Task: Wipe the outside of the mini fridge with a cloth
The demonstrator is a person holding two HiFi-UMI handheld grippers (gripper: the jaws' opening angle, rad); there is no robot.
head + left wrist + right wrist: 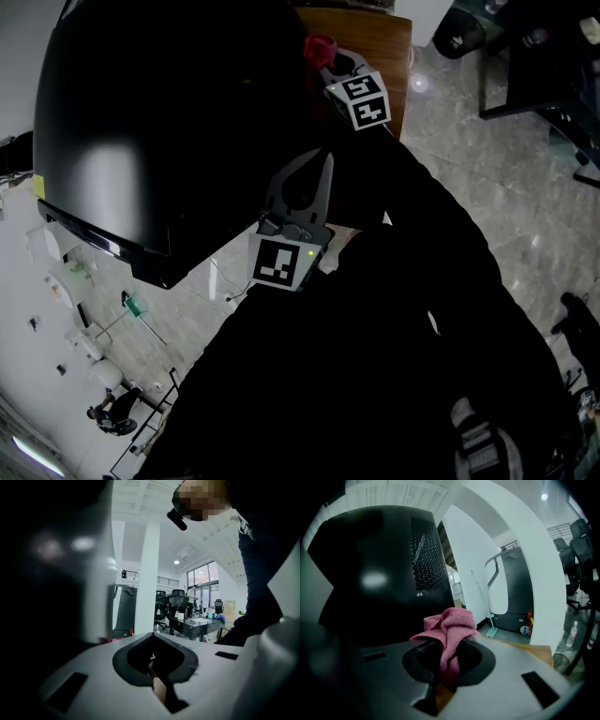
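The black glossy mini fridge (169, 112) fills the upper left of the head view. My right gripper (323, 61) is at its far top corner, shut on a bunched pink cloth (319, 45). In the right gripper view the cloth (452, 620) sticks up out of the gripper (450, 644), close to the fridge's vented black side (379, 573); I cannot tell whether they touch. My left gripper (327, 157) hangs by the fridge's near side, its tips together with nothing between them. In its own view that gripper (152, 637) points away into the room, the fridge (47, 597) a dark blur at left.
The fridge stands on a wooden table (375, 37). My dark sleeve and body (422, 328) fill the lower right. Dark chairs and a desk frame (534, 56) stand on the tiled floor behind. A white column (147, 573) and an office desk (197, 623) lie beyond.
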